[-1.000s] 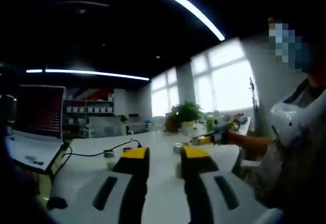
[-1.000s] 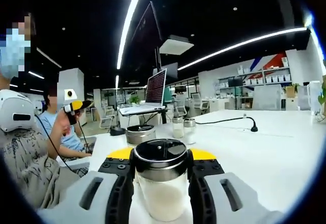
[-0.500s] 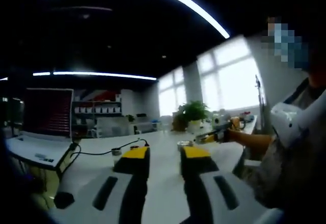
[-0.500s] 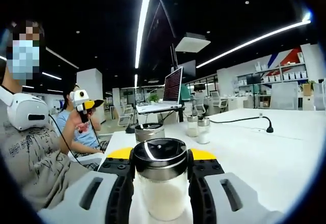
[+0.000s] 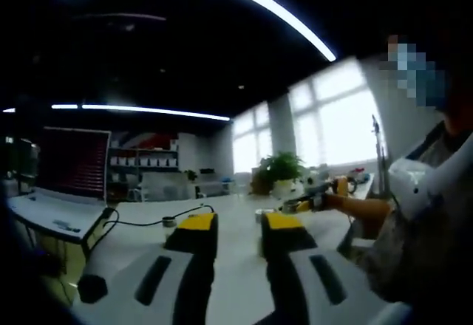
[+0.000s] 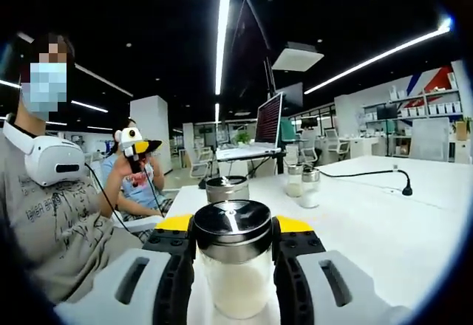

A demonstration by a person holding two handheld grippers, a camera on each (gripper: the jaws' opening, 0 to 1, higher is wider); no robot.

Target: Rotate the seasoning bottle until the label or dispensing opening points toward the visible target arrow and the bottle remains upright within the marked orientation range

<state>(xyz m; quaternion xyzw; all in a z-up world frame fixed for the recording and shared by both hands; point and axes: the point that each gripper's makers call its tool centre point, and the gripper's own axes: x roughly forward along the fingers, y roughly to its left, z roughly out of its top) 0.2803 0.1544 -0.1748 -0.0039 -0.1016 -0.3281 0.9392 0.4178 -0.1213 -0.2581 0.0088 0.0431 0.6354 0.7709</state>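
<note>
A broad white table (image 6: 384, 221) with a smooth matte top runs through both views. On it in the right gripper view stands an open laptop (image 6: 260, 134) raised on a stand, its flat screen lit with reddish rows; the left gripper view shows the same laptop (image 5: 63, 185) at the table's far edge.

The right gripper (image 6: 233, 247) has grey moulded jaws with yellow tips, and they are closed against the two sides of the seasoning bottle (image 6: 232, 266). This is a clear glass jar, cylindrical, filled with a fine white powder and capped by a shiny dark metal lid with a rounded rim. It stands upright between the jaws, low in the middle of the view, above the table's near edge.

The left gripper (image 5: 239, 225) shows jaws of the same grey plastic, with yellow ends, parted by a narrow gap with nothing between them.

Beyond the bottle in the right gripper view sits a squat round metal tin (image 6: 227, 188), brushed and grey, and further back two small glass shakers (image 6: 302, 184) with silvery caps, just beside one another. A thin black cable (image 6: 369, 175) curves across the tabletop to a plug.

In the left gripper view a leafy potted plant (image 5: 277, 171) stands by bright windows.
</note>
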